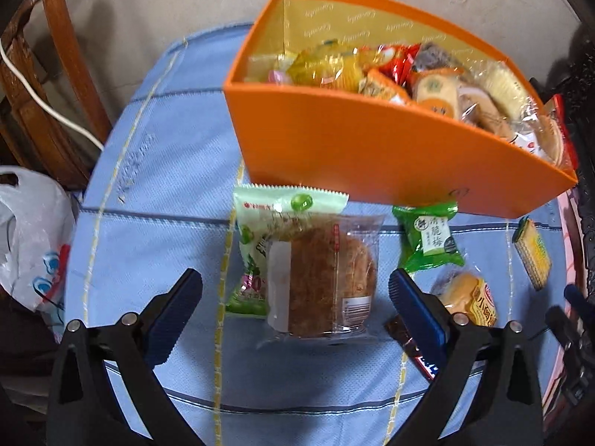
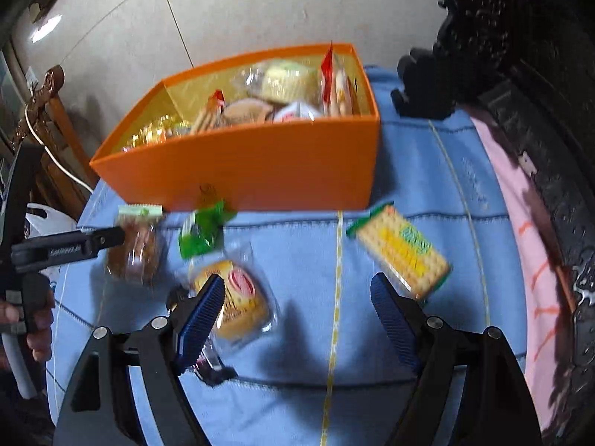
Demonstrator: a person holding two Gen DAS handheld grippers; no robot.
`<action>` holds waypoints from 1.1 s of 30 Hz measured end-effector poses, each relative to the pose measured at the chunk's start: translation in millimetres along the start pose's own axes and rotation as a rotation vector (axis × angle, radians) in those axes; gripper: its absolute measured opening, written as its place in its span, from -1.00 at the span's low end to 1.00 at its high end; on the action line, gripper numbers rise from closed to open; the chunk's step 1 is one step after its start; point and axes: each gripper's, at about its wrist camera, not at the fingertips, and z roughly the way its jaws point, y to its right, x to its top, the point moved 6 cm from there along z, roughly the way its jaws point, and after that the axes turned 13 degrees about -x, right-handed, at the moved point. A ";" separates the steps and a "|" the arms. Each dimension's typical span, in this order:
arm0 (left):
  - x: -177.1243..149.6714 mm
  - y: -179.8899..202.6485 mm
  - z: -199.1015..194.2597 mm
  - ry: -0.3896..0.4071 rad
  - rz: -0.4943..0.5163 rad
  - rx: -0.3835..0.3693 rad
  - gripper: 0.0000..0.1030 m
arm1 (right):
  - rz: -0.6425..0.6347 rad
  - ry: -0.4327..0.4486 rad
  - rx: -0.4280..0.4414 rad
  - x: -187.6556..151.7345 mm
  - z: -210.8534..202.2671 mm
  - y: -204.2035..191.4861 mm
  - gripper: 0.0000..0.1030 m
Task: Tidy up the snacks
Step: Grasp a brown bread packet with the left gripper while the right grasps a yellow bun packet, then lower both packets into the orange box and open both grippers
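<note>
A: Status? Orange box (image 1: 372, 148) looks well filled with wrapped snacks, so most of it seems done.

B: Five or six packs left on the blue cloth (image 1: 167, 148), all just in front of the box. Clear-wrapped floss bun (image 1: 323, 275) lies flat there, on a green pack (image 1: 253, 260).

A: Jaws?

B: Left gripper (image 1: 295, 290) wide, straddling the bun, no contact. Right gripper (image 2: 297, 301) wide, empty, between the yellow cake pack (image 2: 238, 297) and the cracker pack (image 2: 401, 249).

Orange box (image 1: 372, 156) heaped with wrapped snacks, brown floss bun (image 1: 327, 275) and yellow crackers (image 2: 403, 251) flat on cloth
</note>
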 end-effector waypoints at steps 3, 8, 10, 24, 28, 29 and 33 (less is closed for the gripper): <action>-3.8 1.7 15.5 -0.032 -0.011 0.007 0.91 | 0.011 -0.020 0.006 -3.3 5.3 -0.8 0.58; -9.9 4.9 44.6 -0.072 0.031 0.096 0.66 | -0.017 -0.029 0.002 -2.1 9.9 -11.7 0.58; -9.7 2.5 41.9 -0.057 0.052 0.139 0.42 | -0.065 -0.027 -0.002 -1.8 14.1 -23.6 0.58; -36.4 -37.7 12.4 -0.082 -0.054 0.013 0.41 | -0.286 -0.081 0.017 -7.1 50.8 -94.5 0.08; -28.7 -37.7 -10.3 -0.035 -0.054 -0.026 0.41 | -0.226 -0.032 0.082 5.1 13.9 -78.1 0.08; -28.2 -34.9 -16.4 -0.022 -0.052 -0.036 0.41 | -0.220 -0.019 0.090 8.4 6.1 -74.4 0.08; -11.3 -14.9 -42.4 0.027 -0.015 -0.079 0.41 | -0.193 0.041 0.118 23.4 -25.8 -61.2 0.08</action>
